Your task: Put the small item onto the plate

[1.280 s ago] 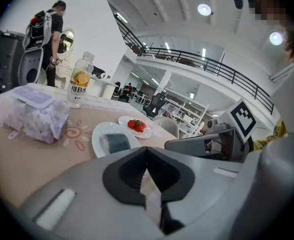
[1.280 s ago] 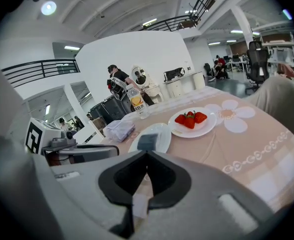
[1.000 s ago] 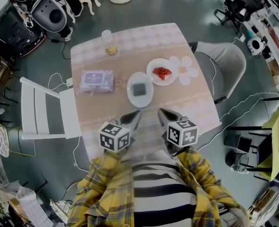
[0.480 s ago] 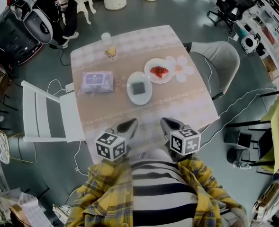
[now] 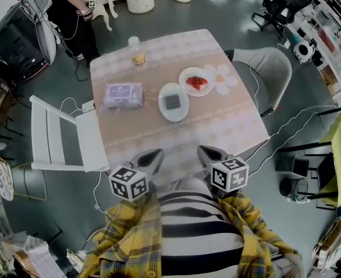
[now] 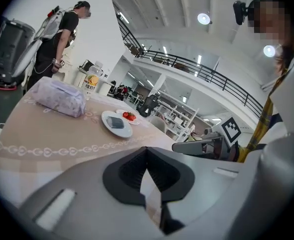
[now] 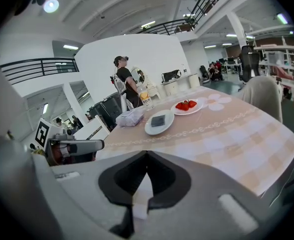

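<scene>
Head view: your left gripper point(image 5: 153, 157) and right gripper point(image 5: 204, 153) hang over the table's point(image 5: 216, 129) near edge, well apart from the plate point(image 5: 162, 112) — the dark small item point(image 5: 172, 102) lies on it. Left gripper view: jaws together, empty. Right gripper view: jaws together too — nothing between.

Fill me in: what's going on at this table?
A person holds the left gripper and right gripper at the near edge of the table, both with jaws shut and empty. The small dark item already lies on the white plate, beside a plate of strawberries and a wipes pack.
</scene>
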A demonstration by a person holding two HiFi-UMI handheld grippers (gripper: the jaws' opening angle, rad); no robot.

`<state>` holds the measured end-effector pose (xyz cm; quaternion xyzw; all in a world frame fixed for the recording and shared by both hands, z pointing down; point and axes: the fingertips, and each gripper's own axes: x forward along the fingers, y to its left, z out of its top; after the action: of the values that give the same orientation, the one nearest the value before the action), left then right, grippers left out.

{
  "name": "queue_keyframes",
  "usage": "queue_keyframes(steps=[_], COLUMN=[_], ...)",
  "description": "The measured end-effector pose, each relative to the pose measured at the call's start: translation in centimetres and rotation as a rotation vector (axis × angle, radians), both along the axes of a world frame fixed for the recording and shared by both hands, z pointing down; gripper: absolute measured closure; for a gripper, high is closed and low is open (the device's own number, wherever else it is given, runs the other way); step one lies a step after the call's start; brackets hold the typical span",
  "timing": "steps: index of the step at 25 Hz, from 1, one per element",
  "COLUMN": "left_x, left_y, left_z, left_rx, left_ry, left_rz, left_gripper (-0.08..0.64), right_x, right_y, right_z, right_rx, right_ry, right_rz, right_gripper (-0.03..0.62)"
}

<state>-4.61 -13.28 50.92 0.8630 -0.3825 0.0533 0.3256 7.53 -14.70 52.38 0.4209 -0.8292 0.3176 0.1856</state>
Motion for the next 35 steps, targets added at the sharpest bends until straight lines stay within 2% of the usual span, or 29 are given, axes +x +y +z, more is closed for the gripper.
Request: queue_keyframes(steps=[23, 35], left_x=[0.4, 0.6], left_y=[2.1, 1.8], left_z=[0.2, 0.4], left_rx=[0.010, 0.003], left_ry=[0.001, 0.002], left_rz=[0.059, 0.042], left_gripper=[0.558, 0.558], right_x=[-0.3, -0.1], right_y=[2.3, 1.9], right_z=[-0.1, -0.1], right_rx=[0.019, 0.016], right_ry=[-0.003, -0.007], right_rz=[0.038, 0.035], right_gripper=[0.591, 0.591])
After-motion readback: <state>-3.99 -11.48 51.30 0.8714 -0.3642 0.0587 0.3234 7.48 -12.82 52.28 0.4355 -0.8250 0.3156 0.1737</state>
